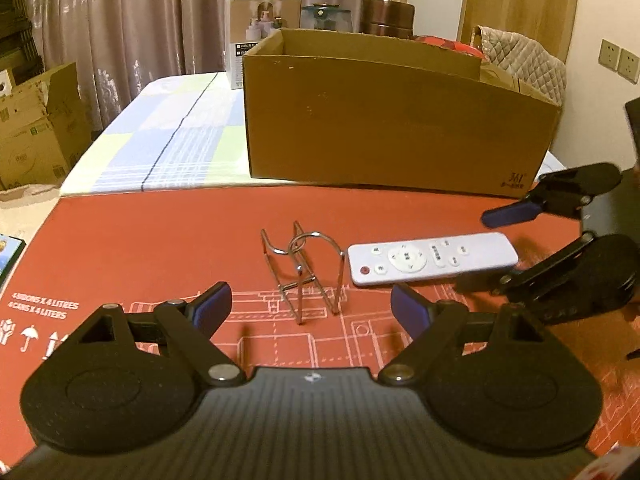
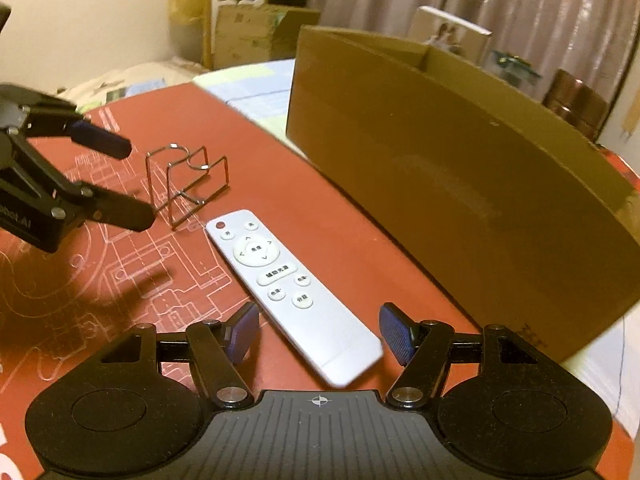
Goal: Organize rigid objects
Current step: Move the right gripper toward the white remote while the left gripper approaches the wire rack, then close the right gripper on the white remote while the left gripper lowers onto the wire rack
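Note:
A white remote control [image 1: 432, 263] lies on the red printed mat [image 1: 160, 240]. A bent metal wire holder [image 1: 308, 272] stands just left of it. My left gripper [image 1: 311, 309] is open, its blue pads either side of the wire holder's near end, not touching. My right gripper [image 2: 320, 334] is open, with the near end of the remote [image 2: 288, 292] between its fingers. The right gripper also shows in the left wrist view [image 1: 476, 248]. The left gripper shows at the left of the right wrist view [image 2: 138, 180], beside the wire holder [image 2: 188, 184].
A large open cardboard box [image 1: 392, 120] stands behind the mat on a checked cloth [image 1: 168, 140]; it fills the right of the right wrist view [image 2: 460, 184]. A small product box [image 1: 260, 36], jars and a quilted item stand behind. More cartons sit at far left [image 1: 40, 128].

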`<state>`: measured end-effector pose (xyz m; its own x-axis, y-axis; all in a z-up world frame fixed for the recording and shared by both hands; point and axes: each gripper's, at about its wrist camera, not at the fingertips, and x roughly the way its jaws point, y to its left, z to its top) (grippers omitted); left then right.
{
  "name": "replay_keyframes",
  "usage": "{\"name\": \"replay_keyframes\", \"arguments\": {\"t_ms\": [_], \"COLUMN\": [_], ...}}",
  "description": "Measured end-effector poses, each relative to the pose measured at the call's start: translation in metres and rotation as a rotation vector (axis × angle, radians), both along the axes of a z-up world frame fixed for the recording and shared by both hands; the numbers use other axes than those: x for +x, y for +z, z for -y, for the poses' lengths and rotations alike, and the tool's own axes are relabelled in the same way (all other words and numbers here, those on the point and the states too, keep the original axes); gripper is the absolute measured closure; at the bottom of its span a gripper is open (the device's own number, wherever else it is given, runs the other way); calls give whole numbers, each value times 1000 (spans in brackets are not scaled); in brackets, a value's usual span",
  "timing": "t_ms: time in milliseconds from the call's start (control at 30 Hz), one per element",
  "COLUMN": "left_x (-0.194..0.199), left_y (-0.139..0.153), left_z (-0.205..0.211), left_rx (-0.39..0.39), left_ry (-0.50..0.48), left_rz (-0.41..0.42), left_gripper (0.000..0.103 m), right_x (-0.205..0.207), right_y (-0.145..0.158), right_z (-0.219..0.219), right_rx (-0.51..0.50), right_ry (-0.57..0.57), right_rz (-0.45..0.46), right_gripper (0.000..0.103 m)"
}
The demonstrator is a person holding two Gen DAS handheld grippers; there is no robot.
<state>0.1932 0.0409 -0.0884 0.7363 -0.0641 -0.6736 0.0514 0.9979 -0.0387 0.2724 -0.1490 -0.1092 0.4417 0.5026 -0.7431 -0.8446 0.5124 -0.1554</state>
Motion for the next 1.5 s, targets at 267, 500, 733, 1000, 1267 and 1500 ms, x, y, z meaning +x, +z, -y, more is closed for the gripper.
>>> {"name": "replay_keyframes", "arguments": {"t_ms": [267,500,733,1000,1267,1500], "left_x": [2,0,-3,-4,4,5], "left_y": [-4,-5,-8,-7,-9,-4], "left_z": [7,7,4,4,9,11], "left_rx": [2,18,22,31,64,79], "left_ry": [-11,-1,14,17,32,45], "left_rz": [-11,-4,0,24,59,96], "left_gripper": [19,19,20,29,51,78], "right_x": [13,-4,-28,-51,-51,-50], "right_y": [-2,3,7,7,6,5], "right_z": [-6,-5,9,20,22,20], "right_rx": [43,28,83,97,109,110], "right_ry": [-53,-120,-306,-433,-446,-447], "right_rz": [-86,-104,-164,-133,-135,-132], "right_gripper": [47,67,68,67,68,68]}}
